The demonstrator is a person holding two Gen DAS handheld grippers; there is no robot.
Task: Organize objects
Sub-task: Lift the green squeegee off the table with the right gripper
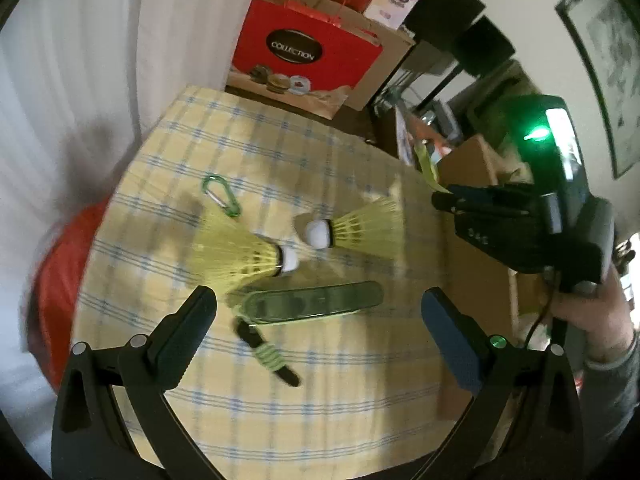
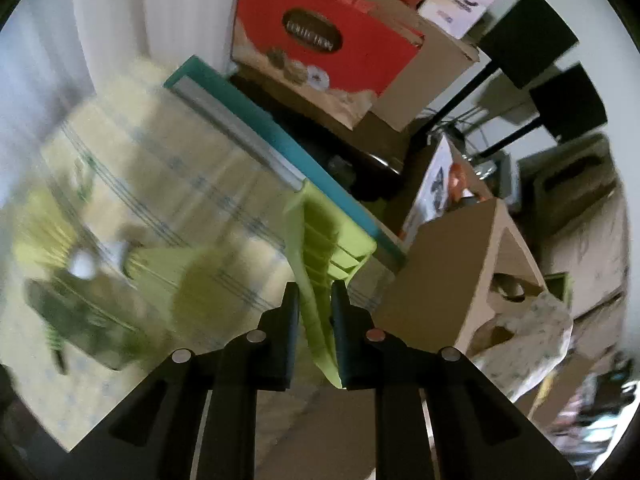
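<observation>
So the right gripper (image 2: 315, 300) is clamped on a lime-green ribbed plastic piece (image 2: 320, 240), pinched by its narrow end so the wider part hangs out past the fingertips. What the piece actually is can't be made out. It's held clear of the checked tablecloth (image 1: 280, 400), off its right edge, probably so it can be carried somewhere without dragging through the rest of the stuff.

The left gripper (image 1: 320, 320) is spread wide with nothing in it, parked above the dark green case (image 1: 316, 302), which looks like the likely next pick.

Just behind the case two yellow shuttlecocks (image 1: 240, 256) are lying on their sides, cork ends nearly touching. A green carabiner (image 1: 222, 196) is left further back, and a black tool with a green wrapped grip (image 1: 266, 354) lies touching the case's near left end. That tool and the nearer shuttlecock crowd the case, so a grab there could get bumped. Cardboard boxes (image 2: 460, 272) are stacked to the right of the table.
</observation>
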